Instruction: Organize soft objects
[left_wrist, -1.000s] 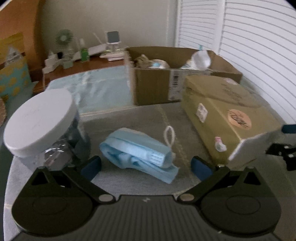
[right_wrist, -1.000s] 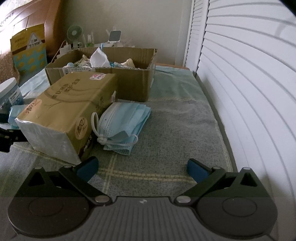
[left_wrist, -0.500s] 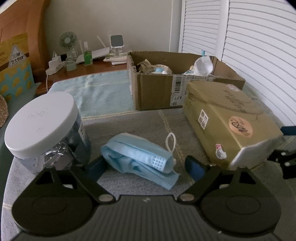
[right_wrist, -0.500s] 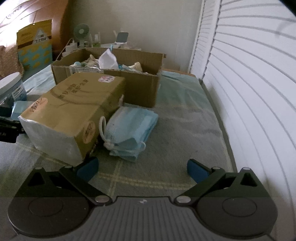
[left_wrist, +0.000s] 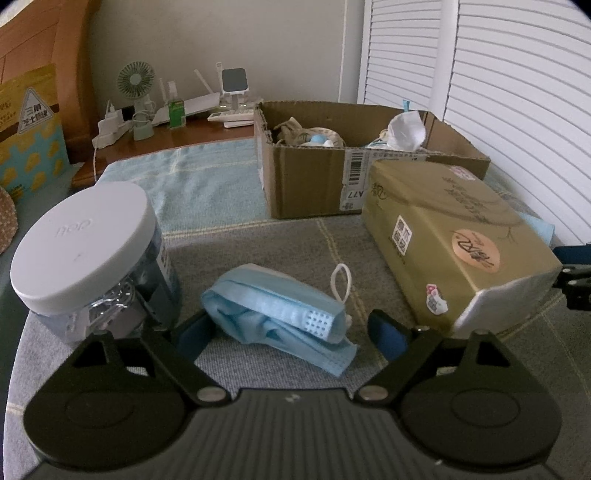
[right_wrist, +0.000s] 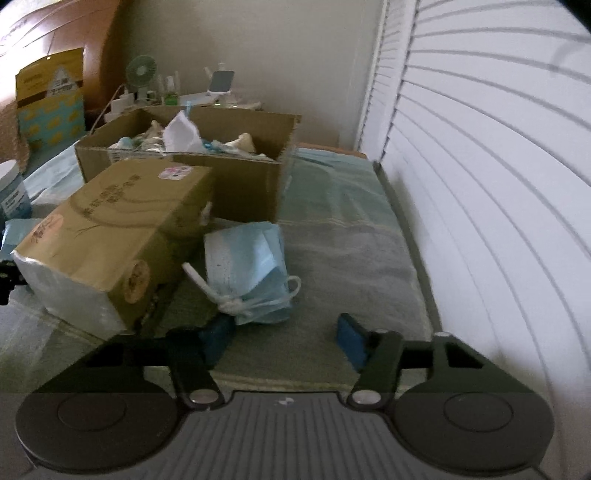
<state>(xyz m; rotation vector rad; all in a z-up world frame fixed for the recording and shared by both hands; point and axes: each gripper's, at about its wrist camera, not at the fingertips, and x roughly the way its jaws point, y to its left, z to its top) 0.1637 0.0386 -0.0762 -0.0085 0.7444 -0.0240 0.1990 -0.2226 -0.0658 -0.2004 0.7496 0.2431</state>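
Note:
A folded blue face mask (left_wrist: 275, 312) lies on the grey towel between the fingers of my left gripper (left_wrist: 291, 334), which is open around its near end. A bundle of blue masks (right_wrist: 255, 271) tied with a white loop lies next to the gold tissue pack (right_wrist: 110, 236). My right gripper (right_wrist: 284, 338) is open just short of the bundle, its left finger close under the knot. An open cardboard box (left_wrist: 332, 181) holding soft items stands behind; it also shows in the right wrist view (right_wrist: 236, 184).
A clear jar with a white lid (left_wrist: 85, 251) stands close to my left finger. The gold tissue pack (left_wrist: 458, 236) lies to the right of the mask. A louvered white door (right_wrist: 480, 184) runs along the right. A wooden shelf (left_wrist: 166, 129) with a fan and bottles is behind.
Both grippers have moved forward onto their masks. The right gripper's fingers have narrowed around the bundle's near end and the left fingers now flank the folded mask.

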